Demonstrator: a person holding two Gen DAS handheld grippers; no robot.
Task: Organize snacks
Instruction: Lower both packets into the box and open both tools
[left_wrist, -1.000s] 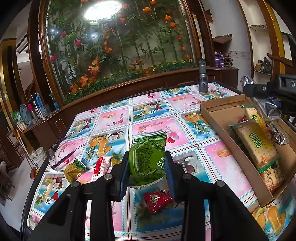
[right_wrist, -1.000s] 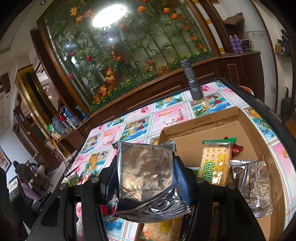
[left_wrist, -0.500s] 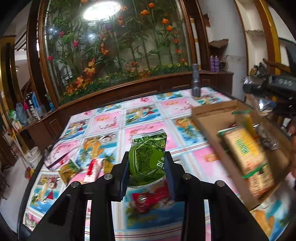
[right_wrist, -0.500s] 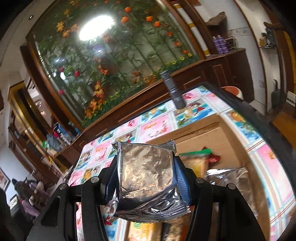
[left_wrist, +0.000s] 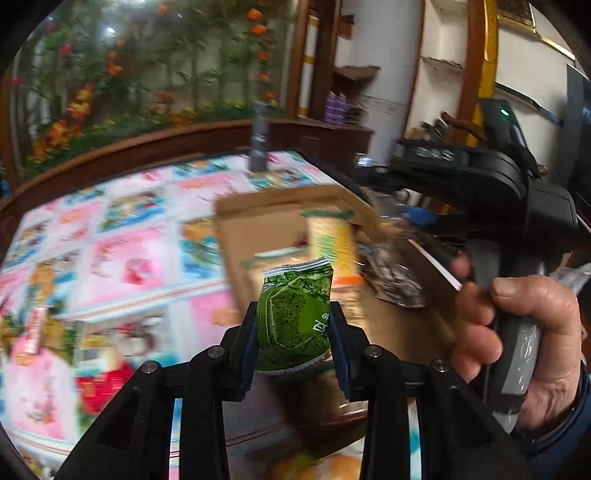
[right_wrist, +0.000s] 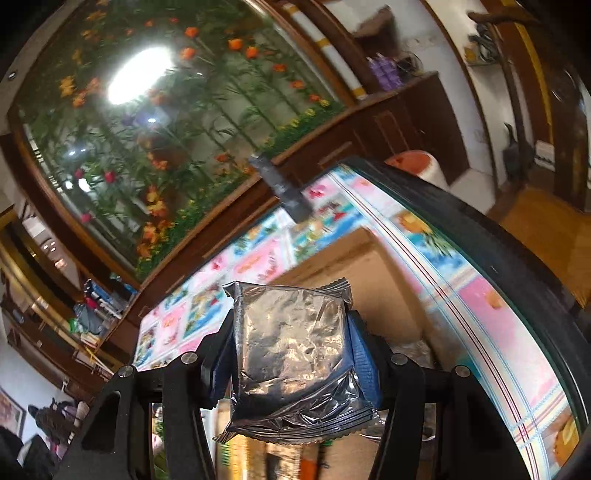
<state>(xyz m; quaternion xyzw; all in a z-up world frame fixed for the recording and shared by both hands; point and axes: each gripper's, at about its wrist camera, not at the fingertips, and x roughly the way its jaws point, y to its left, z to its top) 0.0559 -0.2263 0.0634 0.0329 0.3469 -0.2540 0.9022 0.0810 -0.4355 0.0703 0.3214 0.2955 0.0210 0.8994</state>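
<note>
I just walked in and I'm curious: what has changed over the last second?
The left tongs swung right, so the green packet now hangs before the cardboard box; the right tongs tilted. Nothing was grabbed or released: the silver foil packet stays clamped too.

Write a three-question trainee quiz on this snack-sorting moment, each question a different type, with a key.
1. True or false: the left gripper is empty.
2. The right gripper is shut on: A) a red candy B) a silver foil packet C) a flashlight
3. Fill in: the snacks already sorted lie in a ____ box.

Key:
1. False; it is shut on a green snack packet.
2. B
3. Cardboard
</note>
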